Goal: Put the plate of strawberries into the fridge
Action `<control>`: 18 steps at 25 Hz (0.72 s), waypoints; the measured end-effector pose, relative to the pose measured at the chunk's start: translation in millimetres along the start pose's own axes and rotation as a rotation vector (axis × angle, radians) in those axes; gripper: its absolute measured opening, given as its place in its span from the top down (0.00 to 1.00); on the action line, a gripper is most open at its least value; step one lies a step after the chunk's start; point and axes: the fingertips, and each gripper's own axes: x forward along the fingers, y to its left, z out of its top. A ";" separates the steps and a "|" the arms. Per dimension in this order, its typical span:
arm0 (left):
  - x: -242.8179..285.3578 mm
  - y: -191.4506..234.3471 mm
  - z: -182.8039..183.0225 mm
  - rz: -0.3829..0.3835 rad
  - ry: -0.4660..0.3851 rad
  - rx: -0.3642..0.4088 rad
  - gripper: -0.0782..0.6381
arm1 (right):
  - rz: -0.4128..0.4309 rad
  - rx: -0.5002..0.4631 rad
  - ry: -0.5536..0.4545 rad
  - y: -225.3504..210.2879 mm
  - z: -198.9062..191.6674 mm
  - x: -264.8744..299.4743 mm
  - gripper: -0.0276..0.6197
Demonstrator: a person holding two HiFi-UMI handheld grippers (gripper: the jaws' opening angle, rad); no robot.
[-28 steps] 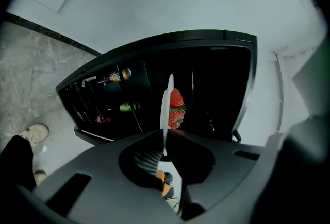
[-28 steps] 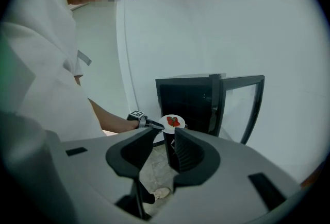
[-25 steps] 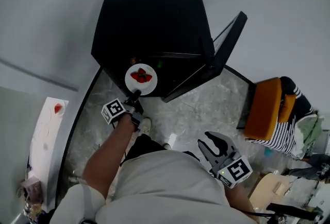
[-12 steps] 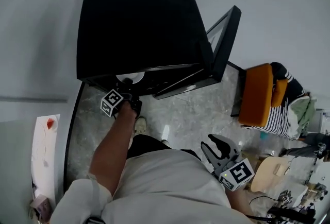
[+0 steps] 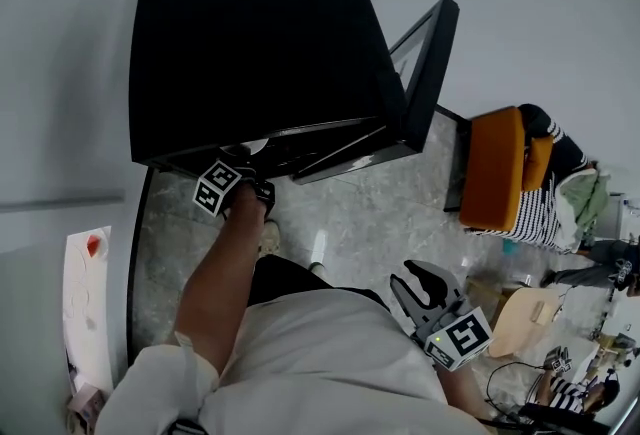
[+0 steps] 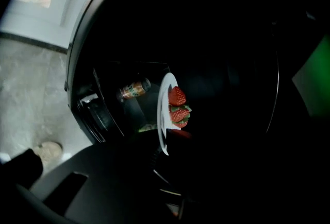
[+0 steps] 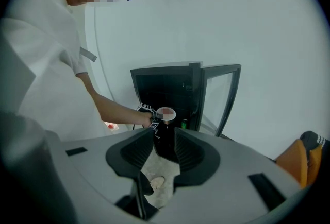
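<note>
Plate of strawberries (image 6: pixel 162 104) gripped at its rim by left gripper (image 5: pixel 246 169), inside fridge (image 5: pixel 260 43).

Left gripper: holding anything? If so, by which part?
Yes. The left gripper is shut on the white plate of strawberries, pinching its near rim edge. The right gripper is open and holds nothing.

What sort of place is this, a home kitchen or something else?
Probably a workroom or studio corner rather than a kitchen: a small black fridge stands alone on a stone-patterned floor against a bare white wall, and an orange chair with clothes heaped by it sits nearby.
</note>
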 end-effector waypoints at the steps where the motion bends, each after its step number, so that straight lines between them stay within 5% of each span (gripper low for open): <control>1: 0.5 0.5 -0.6 0.027 0.007 0.048 0.85 | -0.001 0.002 0.002 0.1 -1.4 -0.8 0.77; 8: 7.1 -0.5 0.8 0.201 0.069 0.423 0.76 | -0.021 0.022 0.015 -1.2 -11.9 -8.1 0.77; 18: 3.4 5.1 6.2 0.367 0.086 0.715 0.63 | -0.024 0.031 -0.004 -12.9 -22.0 -22.8 0.77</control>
